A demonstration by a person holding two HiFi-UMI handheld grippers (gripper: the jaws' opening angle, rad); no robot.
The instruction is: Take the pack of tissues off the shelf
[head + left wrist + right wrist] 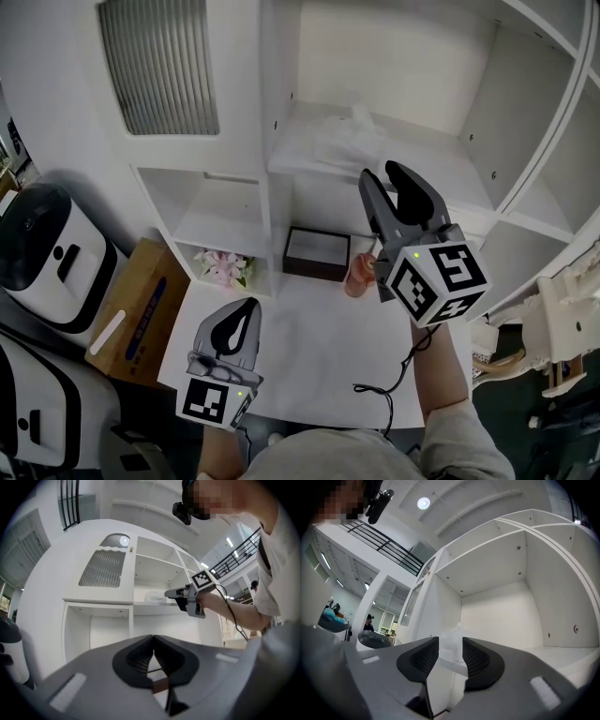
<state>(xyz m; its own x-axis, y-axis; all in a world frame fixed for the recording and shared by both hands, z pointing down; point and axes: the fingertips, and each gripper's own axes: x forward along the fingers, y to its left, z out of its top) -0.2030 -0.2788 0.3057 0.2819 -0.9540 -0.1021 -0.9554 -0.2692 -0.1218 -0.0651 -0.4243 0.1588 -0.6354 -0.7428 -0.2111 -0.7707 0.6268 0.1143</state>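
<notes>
In the head view, the white, crinkled plastic pack of tissues [328, 141] is seen lying on the board of a middle compartment of the white open-fronted shelf unit [265, 112]. The right gripper [382, 173] is held just before the pack, its tips pointed at it. In the compartment below, a dark rectangular box with a pale inside [317, 253] is kept; in the one beside it, a bunch of pink flowers [223, 267] is lodged. The left gripper [248, 305] is held low over the white table [309, 347], well apart from the pack.

In the left gripper view, the left gripper [153, 638] is seen with its jaws brought together and nothing between them. The pack of tissues [154, 597] is seen on its board, with the right gripper [168, 593] just beside it.

In the right gripper view, the jaws of the right gripper [450, 639] are spread wide. The pack of tissues [449, 657] is seen in the gap between them, ungripped; whether a pad brushes it cannot be told.
</notes>
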